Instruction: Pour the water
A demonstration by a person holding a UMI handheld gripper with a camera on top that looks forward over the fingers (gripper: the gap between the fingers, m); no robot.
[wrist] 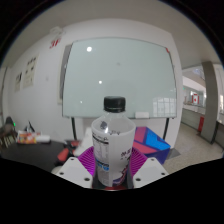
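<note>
A clear plastic water bottle (pixel 112 145) with a black cap and a white label stands upright between my fingers. My gripper (pixel 112 168) is shut on the bottle: both purple pads (pixel 92 165) press against its lower body. The bottle is held above the table, well off its surface. The bottle's base is hidden below the fingers.
A large whiteboard (pixel 120 75) on a stand fills the background. A dark table (pixel 40 158) lies below left with small cluttered items (pixel 30 138) on it. A corridor with windows opens at the right (pixel 200 100).
</note>
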